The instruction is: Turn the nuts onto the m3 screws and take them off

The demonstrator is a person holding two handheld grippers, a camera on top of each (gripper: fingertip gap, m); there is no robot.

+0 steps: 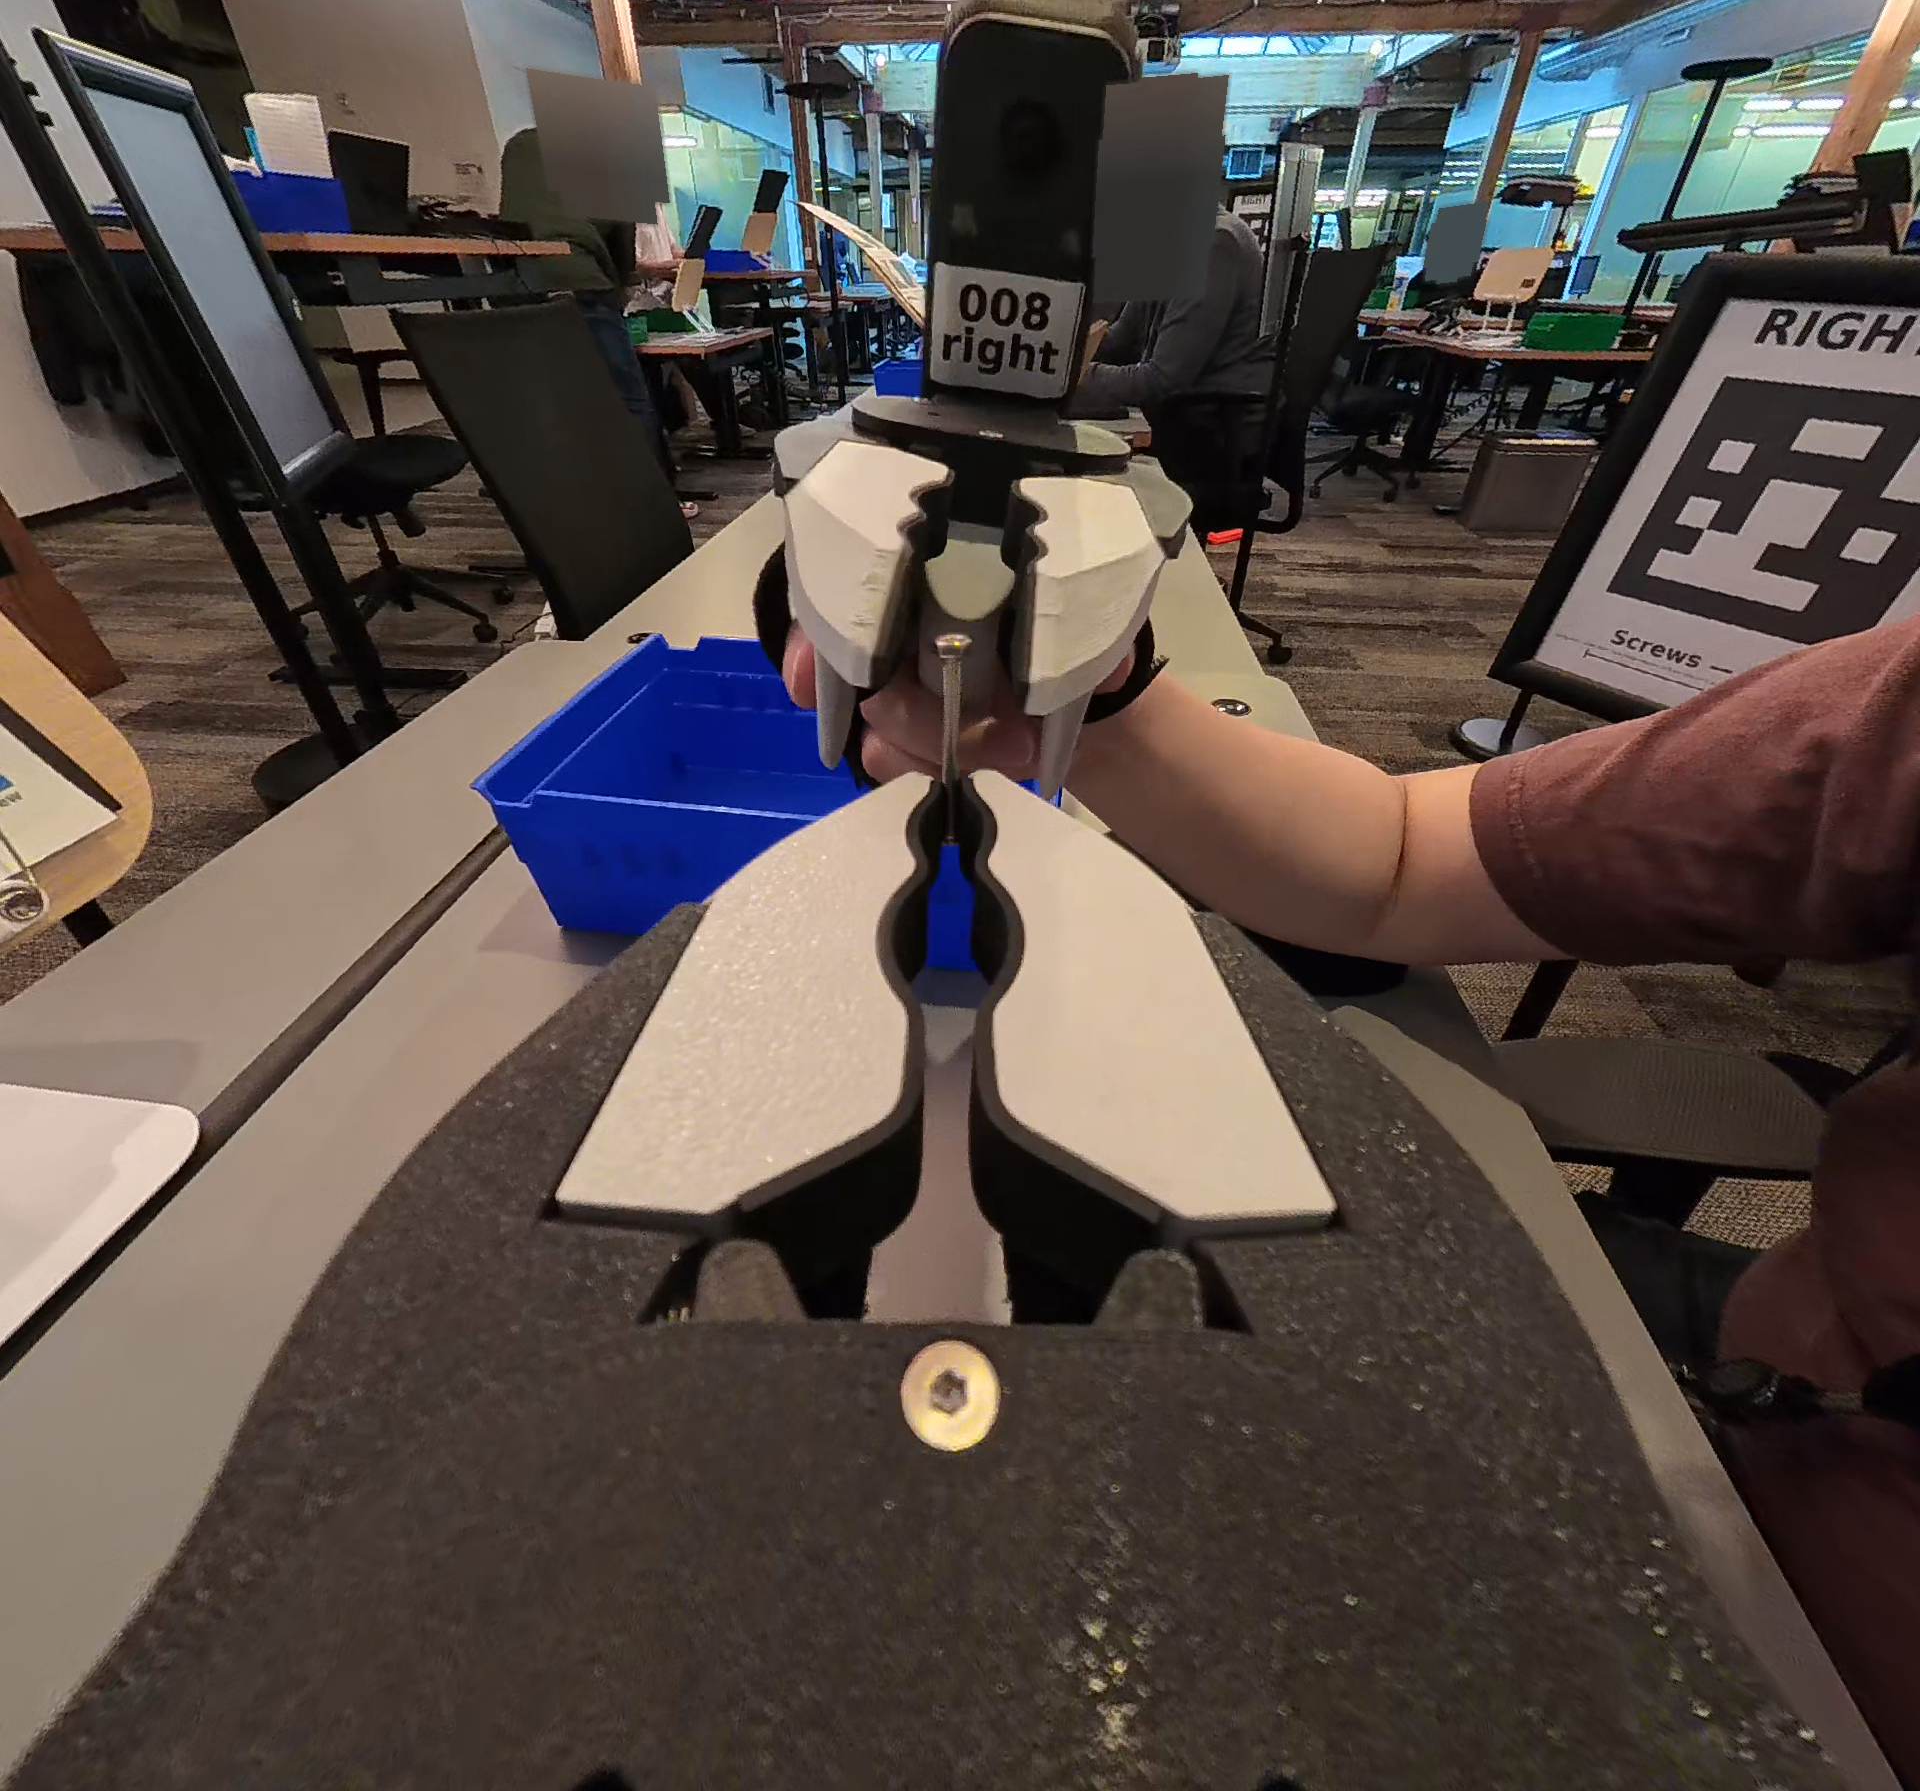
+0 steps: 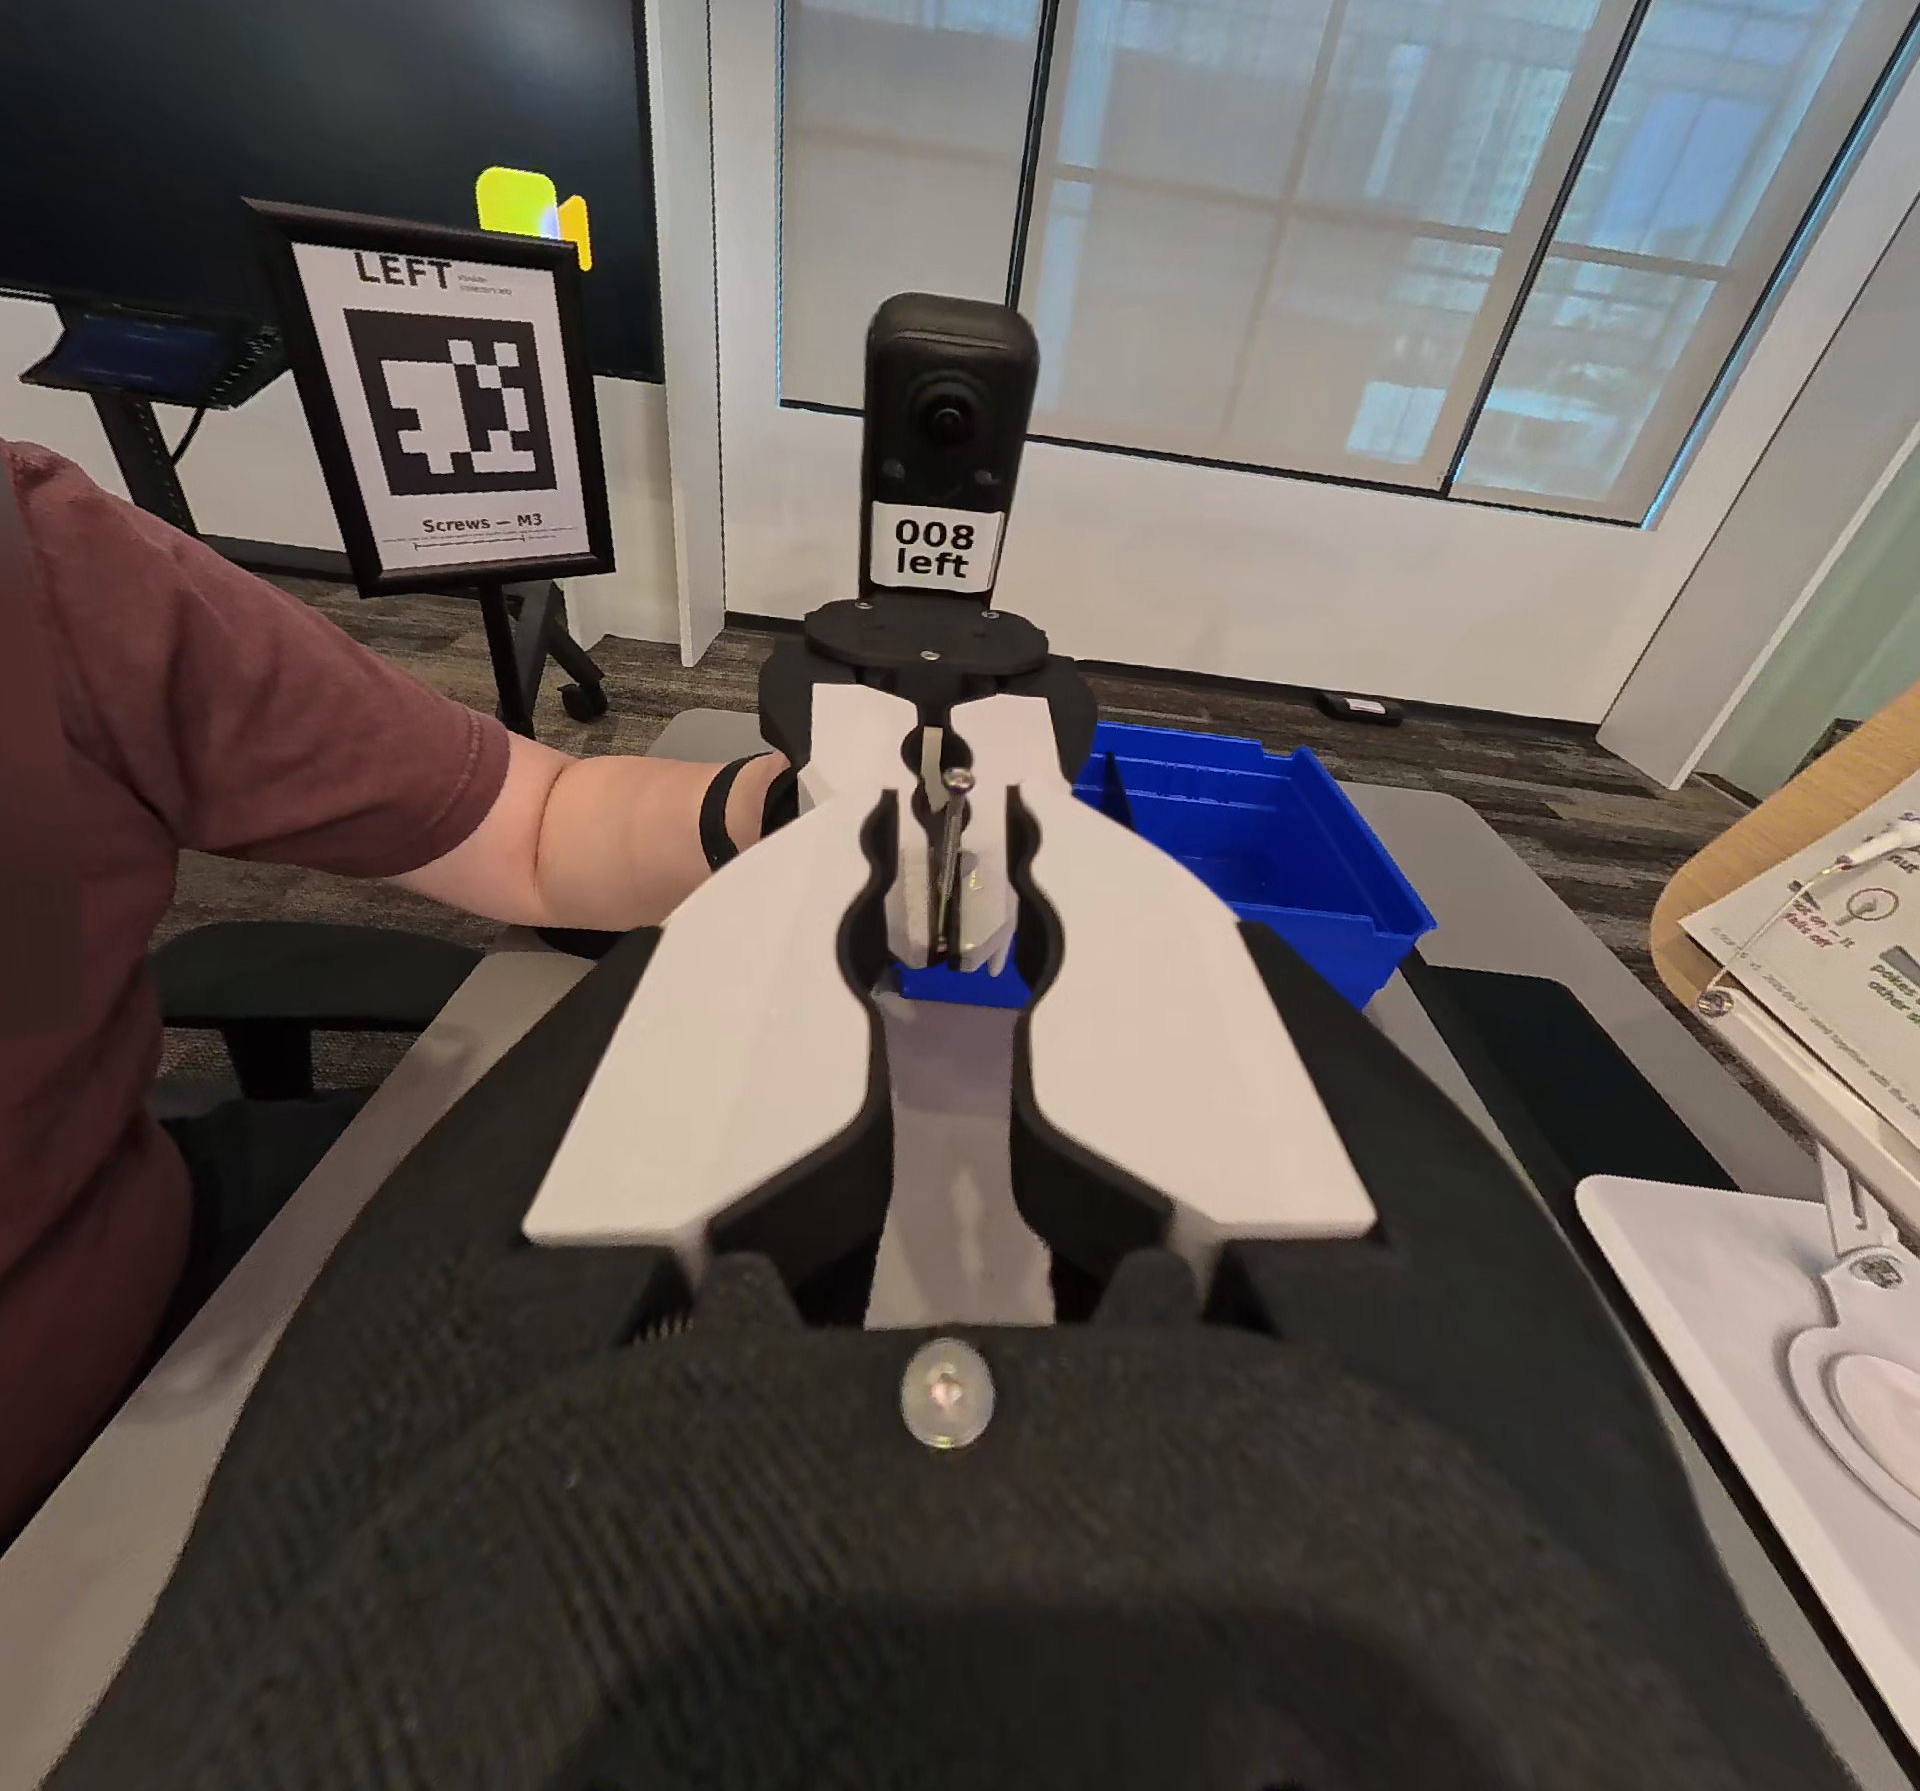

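A blue bin (image 1: 665, 785) sits on the grey table (image 1: 312, 910), framed marker signs (image 2: 447, 401) on stands either side (office chairs (image 1: 551, 453) beyond).

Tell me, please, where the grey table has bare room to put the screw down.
Bare grey table lies left of the blue plastic bin, up to the white sheet. It is crowded above the bin, where both grippers meet around the thin metal screw.

Left wrist view: we look along our left gripper (image 1: 948, 785), close, facing the right gripper (image 1: 951, 744).
Right wrist view: the reverse.
Shared: blue bin (image 1: 665, 785) (image 2: 1257, 837), grey table (image 1: 312, 910) (image 2: 1455, 858).
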